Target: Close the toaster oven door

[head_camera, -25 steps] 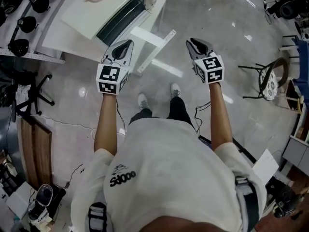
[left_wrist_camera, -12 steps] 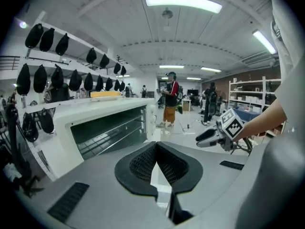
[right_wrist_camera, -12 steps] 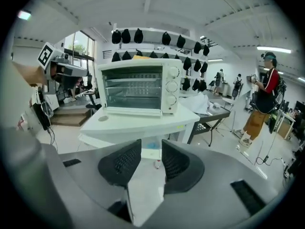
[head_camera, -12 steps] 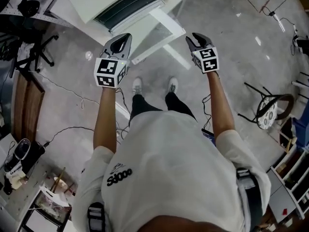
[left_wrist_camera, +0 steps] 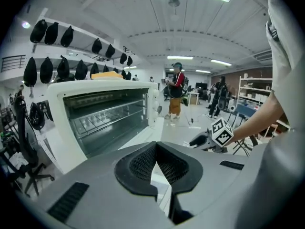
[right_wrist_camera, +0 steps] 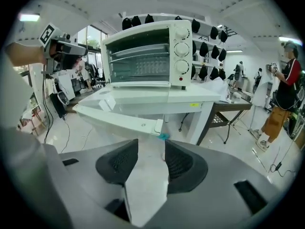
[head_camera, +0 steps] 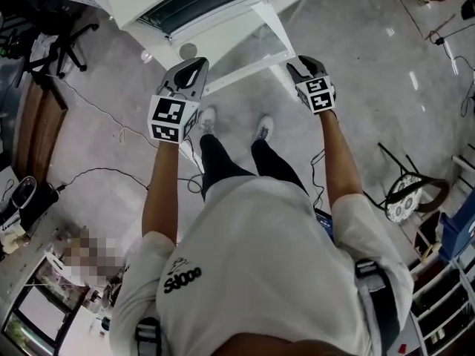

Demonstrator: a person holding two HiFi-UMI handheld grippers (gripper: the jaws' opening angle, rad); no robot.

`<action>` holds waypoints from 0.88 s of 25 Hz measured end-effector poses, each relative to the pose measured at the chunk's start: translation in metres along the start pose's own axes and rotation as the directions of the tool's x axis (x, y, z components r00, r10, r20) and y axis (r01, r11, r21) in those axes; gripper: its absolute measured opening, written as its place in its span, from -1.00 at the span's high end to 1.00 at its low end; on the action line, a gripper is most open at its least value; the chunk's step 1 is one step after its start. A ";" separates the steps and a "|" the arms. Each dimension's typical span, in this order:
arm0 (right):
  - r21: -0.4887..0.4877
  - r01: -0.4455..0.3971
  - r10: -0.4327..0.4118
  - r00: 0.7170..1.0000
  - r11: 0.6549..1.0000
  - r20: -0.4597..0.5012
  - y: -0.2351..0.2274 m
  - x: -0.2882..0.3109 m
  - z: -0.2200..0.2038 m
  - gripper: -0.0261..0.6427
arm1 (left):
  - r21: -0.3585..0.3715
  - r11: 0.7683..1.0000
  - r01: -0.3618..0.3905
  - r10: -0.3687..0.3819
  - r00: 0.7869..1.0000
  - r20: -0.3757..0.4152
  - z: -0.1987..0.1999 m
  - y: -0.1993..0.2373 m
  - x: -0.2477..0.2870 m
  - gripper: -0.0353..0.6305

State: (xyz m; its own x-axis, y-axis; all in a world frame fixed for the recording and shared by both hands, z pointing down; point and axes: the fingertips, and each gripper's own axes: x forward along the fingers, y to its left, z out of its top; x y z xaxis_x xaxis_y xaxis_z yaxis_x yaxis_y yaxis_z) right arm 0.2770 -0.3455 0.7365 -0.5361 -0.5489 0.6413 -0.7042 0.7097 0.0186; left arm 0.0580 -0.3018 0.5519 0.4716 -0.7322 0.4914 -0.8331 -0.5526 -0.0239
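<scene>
1. My left gripper (left_wrist_camera: 155, 147): grey two-jaw tool with black ribbed pads. The tips are together and nothing is between them.
2. My right gripper (right_wrist_camera: 151, 140): same make. Its jaws stand apart and have just been opening. Nothing is between the pads; only floor shows through the gap.
3. Pair of white shoes (head_camera: 263, 128): on the grey polished floor (head_camera: 111, 147), below and between the two grippers.
4. Glass toaster oven door with a white frame (right_wrist_camera: 119, 119): folded down flat and fully open. Its front edge lies just ahead of the right gripper's jaws, apart from them. Its left end is near the left gripper's tips; I cannot tell if they touch.
5. White box-shaped toaster oven (right_wrist_camera: 143, 51): ahead of both grippers, behind the door. The cavity is open with a wire rack inside, and three round knobs sit down its right side.
6. White table (right_wrist_camera: 205, 99): under the oven.
7. Flat yellow item (left_wrist_camera: 107, 74): on the oven's top.
8. Row of black rounded items (left_wrist_camera: 47, 32): on a wall rack, well beyond the left gripper.
</scene>
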 end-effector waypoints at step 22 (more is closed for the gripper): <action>0.056 -0.074 0.065 0.987 0.996 0.144 0.016 0.010 0.036 0.48 | -0.012 0.998 -0.063 0.063 0.998 0.017 0.001 0.046 -0.011 0.84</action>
State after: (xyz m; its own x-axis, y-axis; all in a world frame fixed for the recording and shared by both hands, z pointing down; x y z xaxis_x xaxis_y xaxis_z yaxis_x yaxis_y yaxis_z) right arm 0.2431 -0.3554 0.7158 -0.6423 -0.5589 0.5244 -0.6876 0.7225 -0.0721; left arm 0.0150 -0.3197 0.5451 0.4230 -0.7721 0.4744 -0.8646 -0.5006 -0.0438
